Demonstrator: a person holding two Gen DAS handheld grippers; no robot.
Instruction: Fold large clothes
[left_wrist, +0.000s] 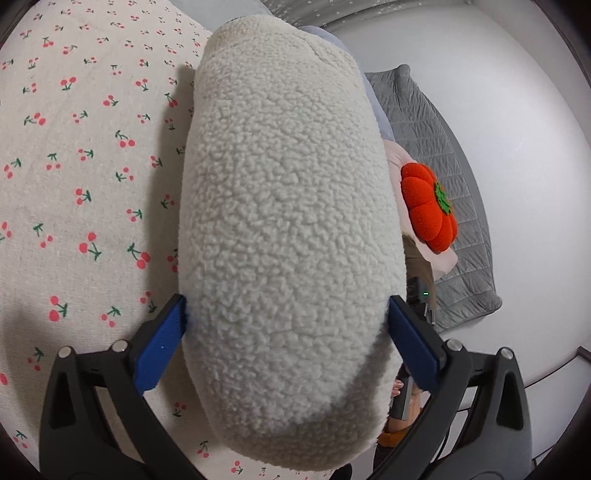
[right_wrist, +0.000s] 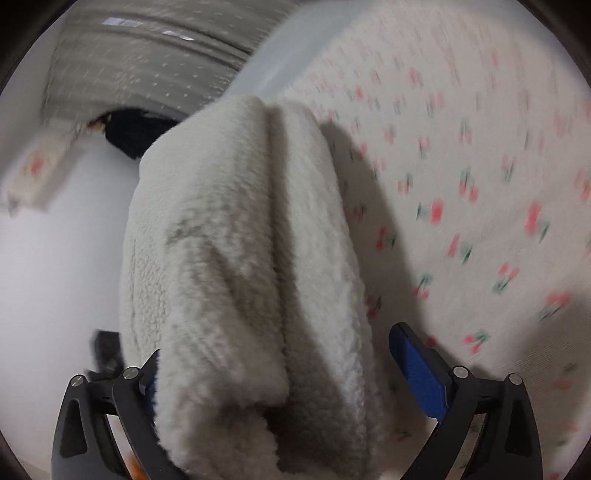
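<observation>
The right wrist view is blurring, so the cherry-print sheet (right_wrist: 461, 166) is hard to read there. A thick, curly cream fleece (left_wrist: 288, 221) is filling both views, folded into a rounded bundle above the sheet. The left gripper (left_wrist: 286, 314) is clamping the bundle between its blue pads. The right gripper (right_wrist: 273, 354) is spread wide around it; its right pad is standing clear of the fleece.

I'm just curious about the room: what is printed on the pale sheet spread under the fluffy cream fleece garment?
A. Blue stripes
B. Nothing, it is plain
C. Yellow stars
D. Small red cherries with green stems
D: the left wrist view shows small red cherries with green stems scattered across the pale sheet beside the fluffy cream fleece garment; the blurred right wrist view shows the same red and green specks.
</observation>
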